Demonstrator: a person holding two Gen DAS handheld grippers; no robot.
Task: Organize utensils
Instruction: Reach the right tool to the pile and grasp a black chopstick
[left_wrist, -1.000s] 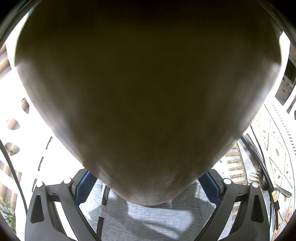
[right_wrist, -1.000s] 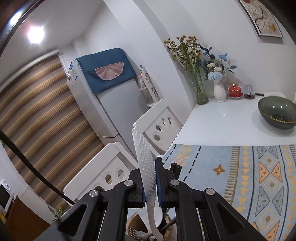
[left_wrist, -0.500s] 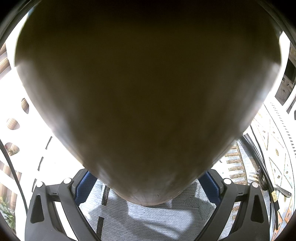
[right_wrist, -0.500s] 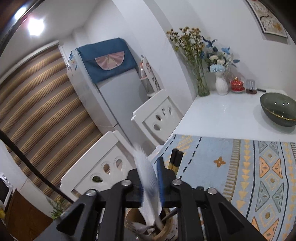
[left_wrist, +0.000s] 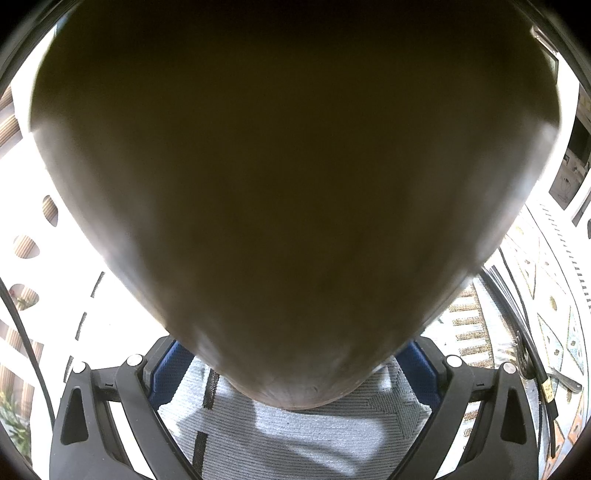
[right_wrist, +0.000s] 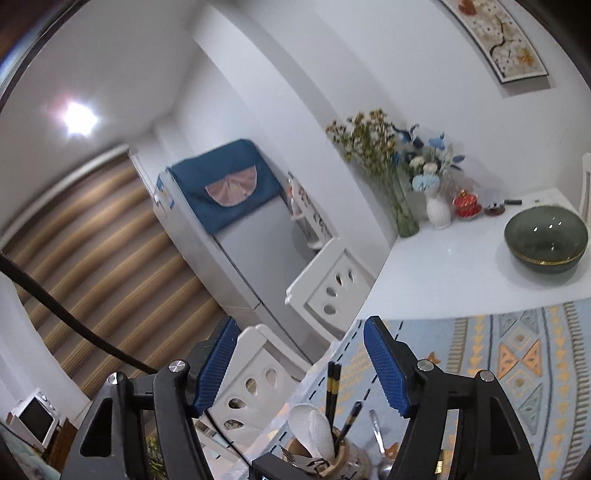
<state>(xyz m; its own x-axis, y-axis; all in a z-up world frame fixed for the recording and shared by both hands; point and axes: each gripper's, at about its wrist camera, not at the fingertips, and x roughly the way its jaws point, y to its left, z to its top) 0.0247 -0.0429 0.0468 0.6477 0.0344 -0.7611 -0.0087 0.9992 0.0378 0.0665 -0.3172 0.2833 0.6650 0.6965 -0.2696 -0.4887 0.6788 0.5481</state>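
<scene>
A brown utensil holder fills the left wrist view, and my left gripper is shut on it, blue pads against its sides. In the right wrist view the holder stands low in the frame on the patterned mat. It holds a white spoon, black chopsticks and a fork. My right gripper hovers above it. Its jaws have just been opening and nothing is between them. A metal spoon lies beside the holder.
A dark green bowl sits on the white table beyond the mat. Flower vases and a small red pot stand by the wall. White chairs line the table's left edge, with a fridge behind.
My right gripper opened and let go of the white spoon, which dropped into the holder. The gripper then rose and drew back. The left gripper and the holder stayed still.
</scene>
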